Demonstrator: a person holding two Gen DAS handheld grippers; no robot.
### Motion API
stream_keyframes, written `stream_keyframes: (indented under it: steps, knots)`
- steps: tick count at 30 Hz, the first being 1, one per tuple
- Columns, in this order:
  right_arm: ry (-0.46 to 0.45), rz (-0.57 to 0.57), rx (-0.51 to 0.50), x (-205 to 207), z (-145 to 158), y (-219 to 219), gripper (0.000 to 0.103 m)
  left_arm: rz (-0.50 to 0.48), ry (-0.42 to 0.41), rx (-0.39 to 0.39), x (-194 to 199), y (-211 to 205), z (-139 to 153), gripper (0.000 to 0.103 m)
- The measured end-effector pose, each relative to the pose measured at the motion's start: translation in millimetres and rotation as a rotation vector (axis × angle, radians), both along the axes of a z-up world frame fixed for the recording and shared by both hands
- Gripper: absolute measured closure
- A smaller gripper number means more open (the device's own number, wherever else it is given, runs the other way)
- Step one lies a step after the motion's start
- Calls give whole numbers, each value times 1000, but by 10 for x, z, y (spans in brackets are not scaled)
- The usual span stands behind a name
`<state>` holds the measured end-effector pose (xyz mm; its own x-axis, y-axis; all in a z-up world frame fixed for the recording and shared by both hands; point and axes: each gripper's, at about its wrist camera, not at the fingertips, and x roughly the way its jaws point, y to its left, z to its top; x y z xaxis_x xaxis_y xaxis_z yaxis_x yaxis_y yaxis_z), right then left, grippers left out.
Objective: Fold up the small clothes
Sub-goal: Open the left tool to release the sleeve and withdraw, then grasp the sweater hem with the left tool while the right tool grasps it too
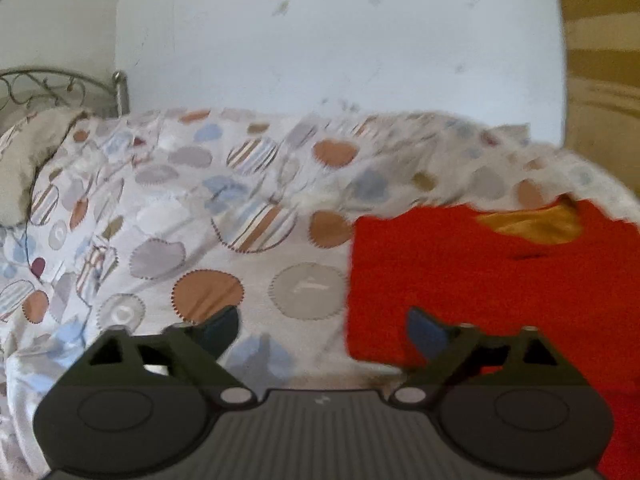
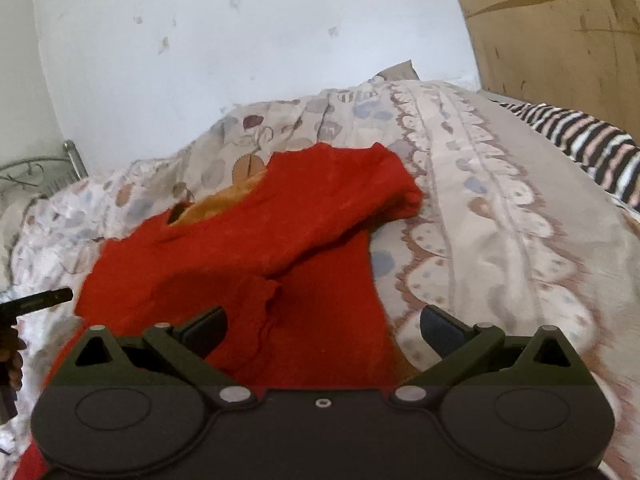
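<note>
Right wrist view: red top (image 2: 240, 256) is lying on the bed (image 2: 500, 216), one sleeve already lying across its front. Right tongs (image 2: 322, 330) are hovering over its near hem, spread wide, gripping nothing; left tongs (image 1: 322, 330) likewise spread wide, hovering at its left edge. Soft, light knit, likely clinging; pinching hem corners looks best.

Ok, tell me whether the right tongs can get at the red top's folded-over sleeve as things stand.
Probably yes. The right tongs are open and empty just above the red top, and the folded-over sleeve lies straight ahead on the bedspread with nothing over it.
</note>
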<state>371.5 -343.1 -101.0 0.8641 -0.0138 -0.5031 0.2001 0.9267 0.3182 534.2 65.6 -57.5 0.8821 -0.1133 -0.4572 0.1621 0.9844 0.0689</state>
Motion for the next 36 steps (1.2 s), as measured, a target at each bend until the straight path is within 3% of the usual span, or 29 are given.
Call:
stream_keyframes:
  steps: [3, 10, 16, 19, 21, 22, 27, 29, 31, 34, 36]
  knots:
    - [17, 13, -34, -301, 72, -7, 0, -38, 15, -45, -424, 25, 94, 1]
    - [88, 60, -58, -1012, 5, 98, 0, -137, 195, -122, -1301, 53, -43, 0]
    - [79, 84, -49, -1537, -22, 258, 1, -104, 312, -121, -1773, 158, -274, 0]
    - [64, 112, -63, -1742, 1, 358, 14, -61, 376, -83, -1868, 186, -354, 0]
    - [73, 115, -80, -1796, -3, 404, 29, -74, 392, -84, -1955, 184, -361, 1]
    - [75, 103, -86, -1829, -8, 426, 32, -80, 396, -89, -1994, 187, -357, 2]
    - [84, 58, -82, -1974, -9, 409, 59, -87, 452, -137, -2092, 200, -317, 28]
    - [88, 64, -78, -2025, 6, 411, 67, -110, 461, -151, -2138, 193, -279, 45]
    - [99, 79, -80, -2062, 6, 432, 71, -132, 458, -127, -2169, 154, -253, 53]
    - [106, 87, -84, -2097, -2, 463, 81, -150, 465, -124, -2179, 121, -249, 86]
    - [99, 72, -99, -2134, 30, 476, 97, -128, 446, -152, -2211, 145, -186, 90]
